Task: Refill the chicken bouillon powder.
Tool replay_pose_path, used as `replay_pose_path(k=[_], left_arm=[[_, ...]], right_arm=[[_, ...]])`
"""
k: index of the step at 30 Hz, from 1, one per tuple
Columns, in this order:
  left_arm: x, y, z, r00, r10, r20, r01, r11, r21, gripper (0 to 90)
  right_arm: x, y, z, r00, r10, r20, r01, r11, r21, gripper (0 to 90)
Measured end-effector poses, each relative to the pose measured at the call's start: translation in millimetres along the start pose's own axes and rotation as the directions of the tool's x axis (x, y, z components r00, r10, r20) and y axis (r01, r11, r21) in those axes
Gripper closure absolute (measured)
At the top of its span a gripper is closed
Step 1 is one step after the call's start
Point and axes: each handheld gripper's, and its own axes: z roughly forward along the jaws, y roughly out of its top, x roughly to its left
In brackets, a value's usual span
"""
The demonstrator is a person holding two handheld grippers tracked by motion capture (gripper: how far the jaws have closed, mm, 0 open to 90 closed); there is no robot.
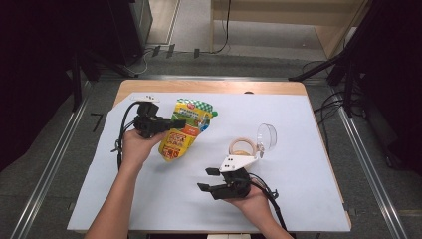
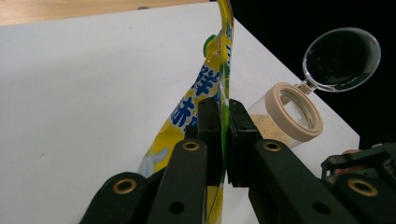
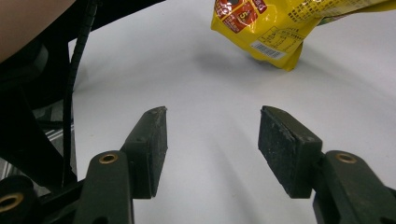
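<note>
A yellow and green snack pouch (image 1: 185,128) hangs tilted above the white table sheet, its lower corner close to the surface. My left gripper (image 1: 175,123) is shut on its left edge; in the left gripper view the pouch (image 2: 212,79) runs edge-on between the pads (image 2: 208,126). To the right stands a clear jar (image 1: 243,148) with a beige rim and its clear lid (image 1: 266,135) flipped open; pale crumbs show inside the jar (image 2: 285,119). My right gripper (image 1: 208,179) rests open near the front of the table, left of the jar, with nothing between its fingers (image 3: 280,149). The pouch's bottom (image 3: 275,28) lies ahead of it.
The white sheet (image 1: 298,199) covers most of the wooden table (image 1: 209,87). A small white object (image 1: 145,98) lies at the sheet's far left corner. Black stands and cables surround the table on the floor. Bare sheet lies at the front left and the far right.
</note>
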Motion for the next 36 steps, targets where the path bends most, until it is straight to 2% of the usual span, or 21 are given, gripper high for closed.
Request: replay_pose_path(k=[11,25,36], left_arm=[[4.7,-9.8,-20.8,0.9995,-0.033,-0.004,0.033,0.9992,-0.024,86.0],[4.9,-18.8,-32.3,0.9998,-0.017,-0.009,0.017,0.9997,-0.016,86.7],[6.7,-30.1,-43.4,0.9993,-0.038,0.000,0.038,0.9989,-0.026,84.6]], right_arm=[[0.9,3.0,4.9,0.9998,-0.016,-0.015,0.016,1.000,0.007,43.7],[3.5,6.1,12.5,0.9987,-0.042,-0.031,0.043,0.999,0.020,43.8],[4.0,7.4,14.4,0.9984,-0.045,-0.035,0.045,0.999,0.025,43.8]])
